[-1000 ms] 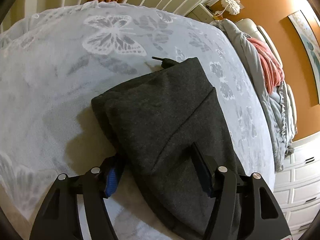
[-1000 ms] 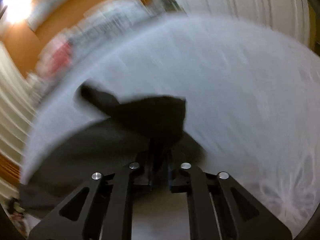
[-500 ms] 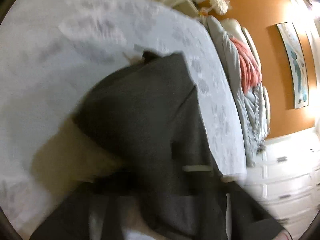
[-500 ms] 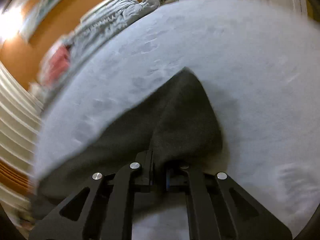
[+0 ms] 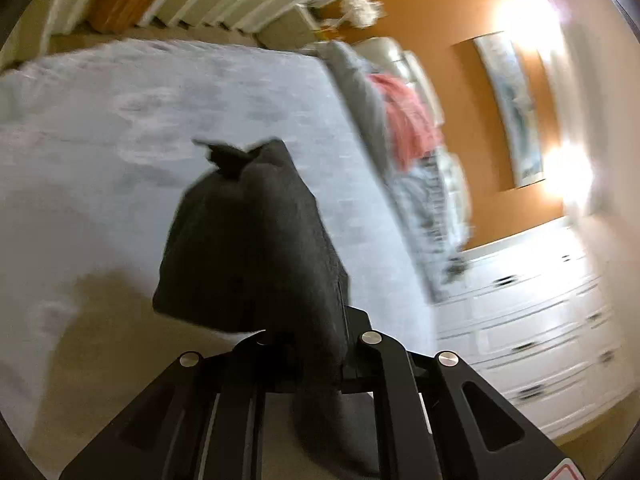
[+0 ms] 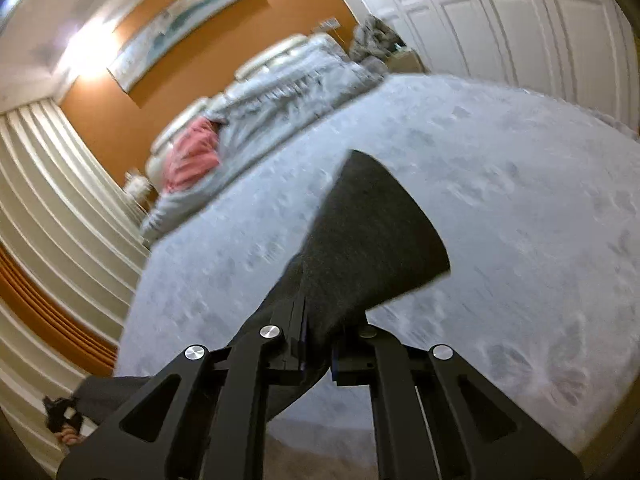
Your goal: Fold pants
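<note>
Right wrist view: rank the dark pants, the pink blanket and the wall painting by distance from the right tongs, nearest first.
1. Dark pants, clamped in the right tongs, centre.
2. Pink blanket, on the heaped bedding, upper left.
3. Wall painting, on the orange wall, top left.

pants [image 5: 256,240]: 1 | grippers: 2 | bed [image 5: 120,128]: 1 | dresser [image 5: 540,340]: 1 | wall picture [image 5: 512,104]: 1

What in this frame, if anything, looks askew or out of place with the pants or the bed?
Nothing looks damaged or spilled. The dark grey pants hang bunched, clamped by both the left gripper and the right gripper, above the pale bedspread. A grey duvet and pink cloth lie heaped at the bed's head.
</note>
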